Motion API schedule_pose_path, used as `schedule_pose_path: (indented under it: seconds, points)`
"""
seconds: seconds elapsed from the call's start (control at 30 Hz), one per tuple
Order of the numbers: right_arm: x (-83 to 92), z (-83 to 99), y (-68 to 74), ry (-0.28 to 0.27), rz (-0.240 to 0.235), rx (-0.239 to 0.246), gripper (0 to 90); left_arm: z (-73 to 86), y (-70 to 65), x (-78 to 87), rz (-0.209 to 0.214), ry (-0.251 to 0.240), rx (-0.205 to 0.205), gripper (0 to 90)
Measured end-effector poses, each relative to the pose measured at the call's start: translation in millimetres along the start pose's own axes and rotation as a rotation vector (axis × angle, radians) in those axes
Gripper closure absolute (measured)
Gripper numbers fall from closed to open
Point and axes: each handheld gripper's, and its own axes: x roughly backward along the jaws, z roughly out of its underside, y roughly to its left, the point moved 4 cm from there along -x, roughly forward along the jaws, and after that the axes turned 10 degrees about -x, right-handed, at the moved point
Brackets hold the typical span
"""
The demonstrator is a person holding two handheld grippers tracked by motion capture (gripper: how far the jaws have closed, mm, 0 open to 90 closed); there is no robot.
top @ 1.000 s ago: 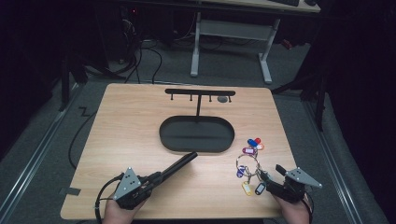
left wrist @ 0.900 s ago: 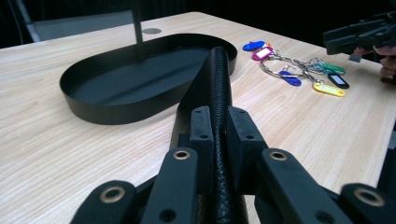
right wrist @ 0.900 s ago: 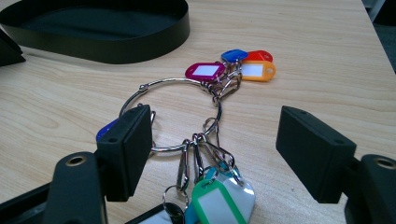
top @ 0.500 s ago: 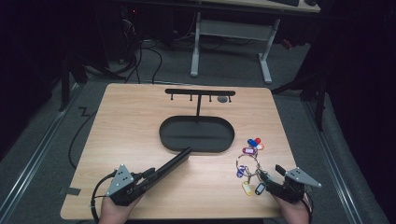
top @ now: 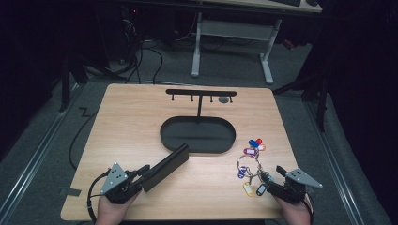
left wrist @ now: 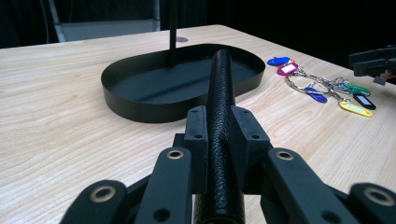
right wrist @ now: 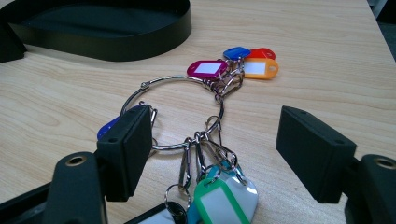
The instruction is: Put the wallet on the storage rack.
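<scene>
Wooden table (top: 141,122) in dark room: left hand-held gripper (top: 141,176) pinches wallet (top: 165,166), right (top: 267,183) spread.

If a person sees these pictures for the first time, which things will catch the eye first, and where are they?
The bunch of coloured key tags on a metal ring stands out first, lying on the wooden table near its right front corner, just before the open right gripper. Next comes the long black wallet, clamped on edge in the left gripper at the left front. It points toward the black oval tray in the middle.
</scene>
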Motion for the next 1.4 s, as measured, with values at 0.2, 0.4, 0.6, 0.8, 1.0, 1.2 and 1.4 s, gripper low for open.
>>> schedule_pose_path:
  seconds: [0.2, 0.4, 0.6, 0.8, 1.0, 1.2, 1.4]
  points:
    - [0.0, 0.1, 0.0, 0.002, 0.002, -0.001, 27.3, 1.7, 0.2, -1.7, 0.002, 0.022, -0.008, 71.3]
    - [-0.1, 0.1, -0.6, 0.003, 0.003, 0.002, 27.2, 2.4, -3.1, -5.1, -0.015, 0.056, -0.049, 68.2]
    - [-0.6, 0.0, -0.1, 0.004, 0.003, 0.002, 27.3, 1.6, -6.2, -5.2, -0.025, 0.082, -0.093, 68.8]
    - [-2.7, -1.5, -0.7, 0.005, -0.011, 0.002, 27.3, -0.6, -7.0, -5.6, -0.033, 0.118, -0.113, 69.2]
    - [-4.3, -1.7, 0.8, 0.005, -0.042, -0.018, 27.3, -2.6, -9.9, -9.1, -0.064, 0.149, -0.134, 68.8]
    - [-7.0, -1.5, 1.1, 0.001, -0.054, -0.020, 27.5, -7.6, -12.2, -11.7, -0.062, 0.211, -0.159, 69.2]
    - [-8.4, -3.4, 1.8, -0.006, -0.063, 0.005, 27.4, -15.0, -12.6, -14.6, -0.054, 0.295, -0.168, 69.8]
